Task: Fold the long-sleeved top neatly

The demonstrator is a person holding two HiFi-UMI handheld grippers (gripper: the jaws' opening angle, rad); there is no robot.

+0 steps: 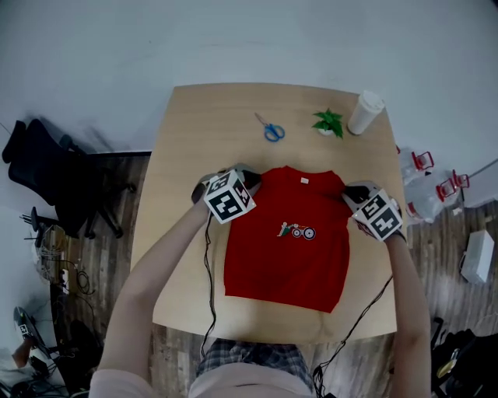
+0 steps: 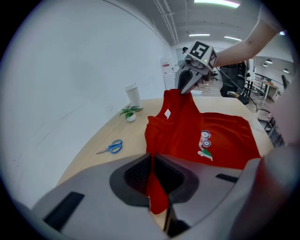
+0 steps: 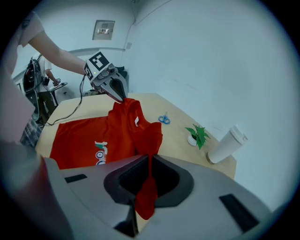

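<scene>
In the head view, the red long-sleeved top (image 1: 286, 253) lies front up in the middle of the pale wooden desk (image 1: 187, 148), hem toward the person. The left tool (image 1: 250, 179) is at one shoulder and the right tool (image 1: 352, 192) at the other. Only the two gripper views show the grips. Each tool is clenched on a pinch of red cloth that hangs down between its jaws. Both shoulders are raised off the desk, while the lower body of the top lies flat.

A white neck label (image 1: 303, 180) is too small to read. The chest print (image 1: 296, 231) is a little picture with two wheels, and no words can be made out.

Past the collar lie blue-handled scissors (image 1: 270, 129). A small green plant (image 1: 329, 122) and a white lidded cup (image 1: 364, 113) stand near the far edge. Black cables (image 1: 208, 264) trail over the near edge.

The floor (image 1: 117, 194) is dark planks, with a black chair (image 1: 47, 163) at the left. The left gripper view alone shows ceiling strip lights (image 2: 211, 3).
</scene>
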